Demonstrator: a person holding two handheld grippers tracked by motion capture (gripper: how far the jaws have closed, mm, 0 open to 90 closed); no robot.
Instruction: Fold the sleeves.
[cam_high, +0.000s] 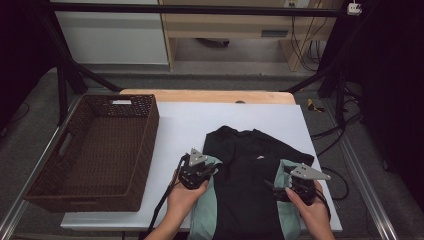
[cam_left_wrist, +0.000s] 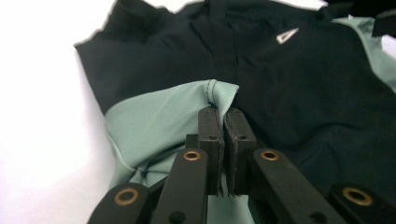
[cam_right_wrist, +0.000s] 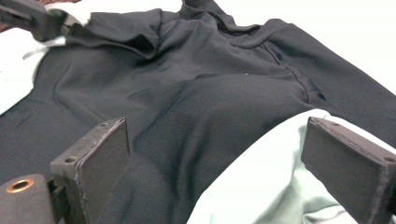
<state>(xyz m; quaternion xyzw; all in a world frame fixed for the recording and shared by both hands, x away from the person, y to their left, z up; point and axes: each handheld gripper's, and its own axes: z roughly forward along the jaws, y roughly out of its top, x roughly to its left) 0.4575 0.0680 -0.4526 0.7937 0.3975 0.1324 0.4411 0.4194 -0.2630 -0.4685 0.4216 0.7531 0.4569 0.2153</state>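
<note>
A black shirt (cam_high: 248, 170) with pale green sleeves lies flat on the white table cover, collar toward the far side. My left gripper (cam_high: 200, 169) sits at the shirt's left side, shut on the cuff edge of the left green sleeve (cam_left_wrist: 159, 116); the fabric bunches up between its pads (cam_left_wrist: 211, 126). My right gripper (cam_high: 287, 187) rests over the right green sleeve (cam_right_wrist: 261, 182), its jaws wide open with black and green cloth lying between them and neither pad pressing. A small pale logo (cam_left_wrist: 286, 35) marks the shirt's chest.
A brown wicker basket (cam_high: 145, 135) stands on the table's left part. The white cover (cam_high: 190, 125) has bare room between basket and shirt and beyond the collar. Black frame legs and cables stand behind the table.
</note>
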